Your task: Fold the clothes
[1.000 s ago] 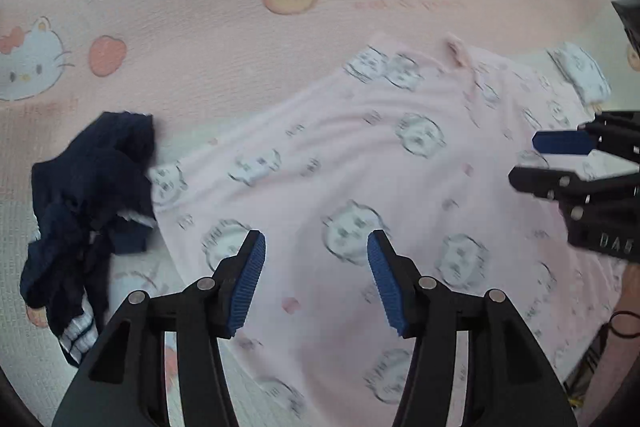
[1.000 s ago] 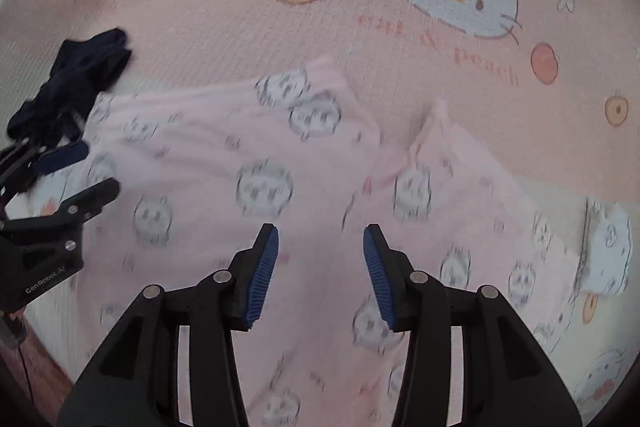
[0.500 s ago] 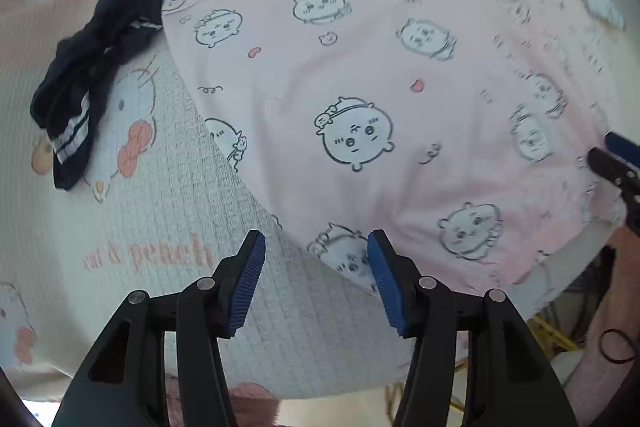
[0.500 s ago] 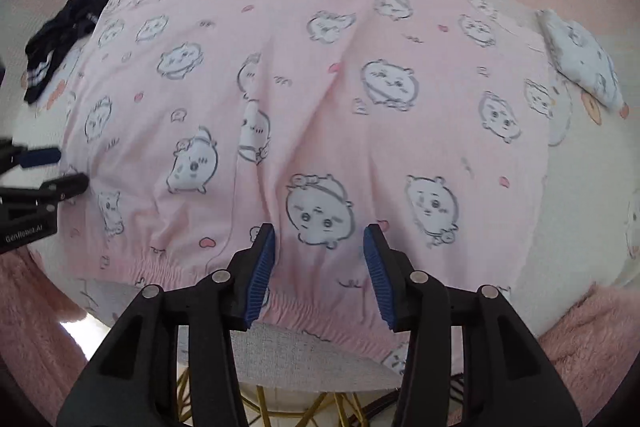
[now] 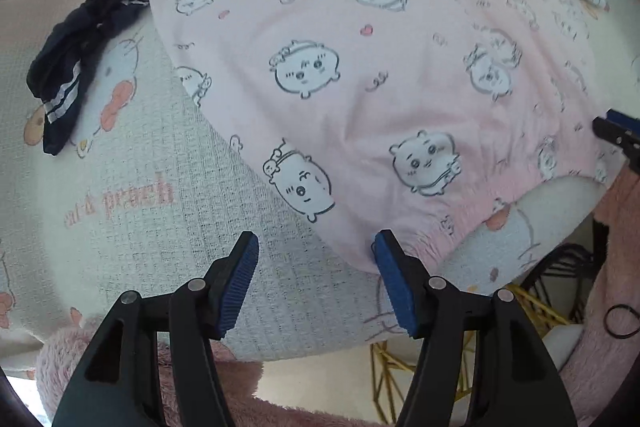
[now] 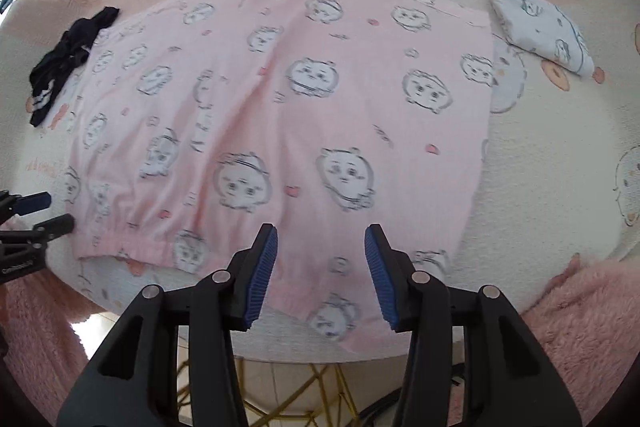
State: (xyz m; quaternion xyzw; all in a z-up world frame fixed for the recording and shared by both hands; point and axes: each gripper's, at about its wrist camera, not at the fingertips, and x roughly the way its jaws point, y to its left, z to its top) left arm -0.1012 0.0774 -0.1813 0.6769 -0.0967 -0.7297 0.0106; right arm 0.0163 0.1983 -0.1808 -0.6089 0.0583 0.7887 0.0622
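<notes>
At the far left a crumpled dark navy garment (image 6: 66,61) lies on the cartoon-print cover (image 6: 560,163), its upper end touching the far left corner of the pink shorts (image 6: 280,115). The cover is spread over what may be a desk or a bed; the pictures do not settle which. Bare cover runs along the left side of the shorts, from the dark garment down to the near edge.

The left gripper (image 5: 316,259) is released, its jaws having just opened wider, and it points down over the near left corner of the shorts. Its right pad sits at the gathered waistband hem, its left pad over bare cover; nothing is pinched between them.

The shorts lie flat and spread wide, waistband toward the near edge, leg openings at the far side. The waistband lies close to the near edge of the cover, past which there is a fuzzy pink fabric (image 6: 580,307) and a yellow wire frame (image 6: 320,387) below.

The right gripper (image 6: 320,259) hangs unclenched over the waistband toward its right end, with cloth below the gap but not gripped.

To the right of the shorts is a broad strip of bare cover. At the far right a small folded white printed garment (image 6: 540,27) lies just beside the shorts' far right corner.
</notes>
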